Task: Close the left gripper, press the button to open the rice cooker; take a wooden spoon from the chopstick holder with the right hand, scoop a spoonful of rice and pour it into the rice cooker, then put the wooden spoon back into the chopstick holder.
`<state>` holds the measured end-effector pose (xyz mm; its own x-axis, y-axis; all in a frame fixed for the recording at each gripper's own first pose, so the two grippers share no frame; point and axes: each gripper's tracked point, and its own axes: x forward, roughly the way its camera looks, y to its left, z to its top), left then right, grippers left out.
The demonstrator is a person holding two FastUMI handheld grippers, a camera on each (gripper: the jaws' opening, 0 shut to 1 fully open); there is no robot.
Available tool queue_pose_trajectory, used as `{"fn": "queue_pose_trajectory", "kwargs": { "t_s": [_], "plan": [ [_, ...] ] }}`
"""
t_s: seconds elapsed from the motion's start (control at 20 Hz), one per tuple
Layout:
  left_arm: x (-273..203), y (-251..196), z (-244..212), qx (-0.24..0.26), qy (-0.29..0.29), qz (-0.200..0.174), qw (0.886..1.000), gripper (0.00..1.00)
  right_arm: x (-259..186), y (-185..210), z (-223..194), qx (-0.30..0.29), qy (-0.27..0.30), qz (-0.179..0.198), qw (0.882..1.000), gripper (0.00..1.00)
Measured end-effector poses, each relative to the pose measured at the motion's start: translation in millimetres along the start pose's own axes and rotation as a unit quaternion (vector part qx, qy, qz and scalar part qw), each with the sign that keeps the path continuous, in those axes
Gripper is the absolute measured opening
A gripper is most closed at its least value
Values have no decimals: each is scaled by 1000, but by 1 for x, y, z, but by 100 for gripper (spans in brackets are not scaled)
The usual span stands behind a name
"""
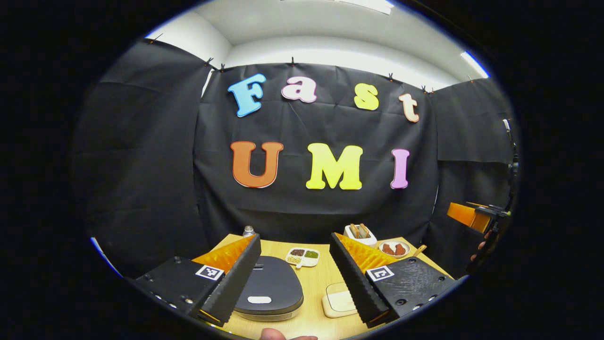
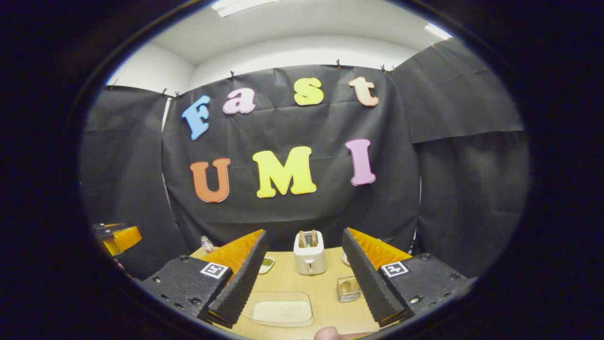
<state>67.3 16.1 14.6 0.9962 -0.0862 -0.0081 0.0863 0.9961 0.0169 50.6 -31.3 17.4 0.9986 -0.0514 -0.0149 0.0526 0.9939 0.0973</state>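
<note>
The left tool [image 1: 295, 271] is hovering with its two fingers spread wide apart and gripping nothing, and a fingertip [image 1: 272, 334] is peeking in at the bottom edge of the left gripper view. The right tool [image 2: 304, 278] is likewise hanging with fingers spread wide and holding nothing. It is also showing far off at the right edge of the left gripper view, with a hand [image 1: 481, 250] holding it.

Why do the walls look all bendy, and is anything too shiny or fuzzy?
Left gripper view: the fisheye lens bows the wall; the rice cooker lid is sharp, with a soft sheen and no harsh glare. Right gripper view: same curving; bright ceiling lights, the rice tray in even light, the fingertip at the bottom edge blurred.
</note>
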Motion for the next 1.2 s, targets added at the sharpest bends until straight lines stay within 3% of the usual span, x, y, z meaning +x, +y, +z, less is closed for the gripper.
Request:
{"fn": "queue_pose_trajectory", "kwargs": {
  "t_s": [0.55,0.6,0.65,1.2],
  "plan": [
    [-26,-7,2,29,-29,-10,999,94,-38,39,-19,-18,3,16,1000,100],
    [-26,-7,1,28,-30,-12,999,89,-39,42,-19,-18,4,16,1000,100],
    [-27,-7,2,29,-31,-12,999,95,-40,42,-18,-19,2,14,1000,100],
    [-35,-1,6,31,-32,-2,999,94,-48,51,-21,-33,2,14,999,100]
  ]
}}
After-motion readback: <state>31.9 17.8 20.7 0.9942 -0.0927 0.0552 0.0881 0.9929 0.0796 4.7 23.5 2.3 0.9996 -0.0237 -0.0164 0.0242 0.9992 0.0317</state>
